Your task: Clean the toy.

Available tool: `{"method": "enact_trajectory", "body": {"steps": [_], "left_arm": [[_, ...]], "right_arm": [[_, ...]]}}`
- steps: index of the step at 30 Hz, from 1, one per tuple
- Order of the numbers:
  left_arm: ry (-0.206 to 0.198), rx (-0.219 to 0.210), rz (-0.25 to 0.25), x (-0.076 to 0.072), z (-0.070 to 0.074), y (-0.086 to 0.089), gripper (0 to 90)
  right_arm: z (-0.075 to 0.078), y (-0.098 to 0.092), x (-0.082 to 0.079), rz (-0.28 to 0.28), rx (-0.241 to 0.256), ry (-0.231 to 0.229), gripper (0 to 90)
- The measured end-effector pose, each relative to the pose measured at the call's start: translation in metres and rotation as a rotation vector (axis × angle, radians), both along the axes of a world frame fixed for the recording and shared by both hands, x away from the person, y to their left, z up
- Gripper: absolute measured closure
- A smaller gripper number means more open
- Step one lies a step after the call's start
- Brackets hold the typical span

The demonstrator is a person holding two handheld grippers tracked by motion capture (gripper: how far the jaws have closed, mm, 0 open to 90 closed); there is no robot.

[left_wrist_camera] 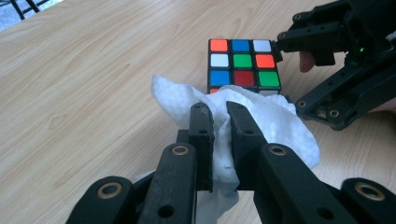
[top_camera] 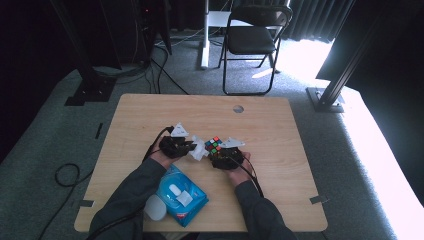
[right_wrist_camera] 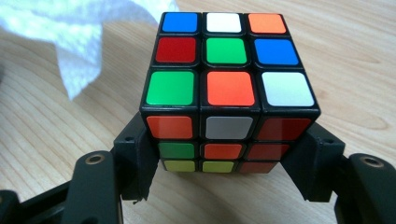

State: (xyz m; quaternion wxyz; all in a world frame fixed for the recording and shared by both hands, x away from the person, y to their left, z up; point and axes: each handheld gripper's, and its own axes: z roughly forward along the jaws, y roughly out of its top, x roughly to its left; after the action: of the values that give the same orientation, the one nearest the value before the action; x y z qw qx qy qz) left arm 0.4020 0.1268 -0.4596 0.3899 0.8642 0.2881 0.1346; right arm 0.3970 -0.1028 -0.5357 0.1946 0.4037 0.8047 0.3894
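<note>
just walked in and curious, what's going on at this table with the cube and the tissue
A person at a wooden table works a gripper in each hand. The right gripper has its fingers clamped on opposite sides of a scrambled puzzle cube, which sits on the table. The left gripper pinches a crumpled white wipe right beside the cube, apparently to clean it. A blue pack of wipes lies near the person's sleeves.

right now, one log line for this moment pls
left gripper: shut on wipe | right gripper: shut on cube | wipe beside cube, contact unclear | cube on table | wipes pack near edge
</note>
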Motion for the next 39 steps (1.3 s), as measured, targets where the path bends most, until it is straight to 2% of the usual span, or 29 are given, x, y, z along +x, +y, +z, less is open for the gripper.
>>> {"method": "enact_trajectory", "body": {"steps": [4,12,18,22,31,39], "left_arm": [[0.001,0.001,0.000,0.000,-0.001,-0.001,81.9],[0.002,0.000,0.004,0.000,0.000,0.000,81.6],[-0.002,-0.007,0.011,0.001,0.001,0.001,81.5],[0.000,-0.014,0.018,0.001,0.002,0.003,81.3],[0.000,-0.017,0.023,0.001,0.002,0.005,81.0],[0.004,-0.010,0.023,0.002,0.001,0.006,81.0]], "right_arm": [[-0.005,0.001,0.000,0.005,-0.006,0.023,34.1],[-0.006,0.002,-0.001,0.029,-0.019,0.031,33.7],[-0.004,0.002,-0.002,0.041,-0.042,0.034,22.8],[0.001,0.000,-0.003,0.055,-0.015,0.034,20.9],[0.016,-0.002,-0.007,0.075,0.011,-0.007,19.7],[0.031,-0.009,-0.006,0.065,0.059,-0.033,21.9]]}}
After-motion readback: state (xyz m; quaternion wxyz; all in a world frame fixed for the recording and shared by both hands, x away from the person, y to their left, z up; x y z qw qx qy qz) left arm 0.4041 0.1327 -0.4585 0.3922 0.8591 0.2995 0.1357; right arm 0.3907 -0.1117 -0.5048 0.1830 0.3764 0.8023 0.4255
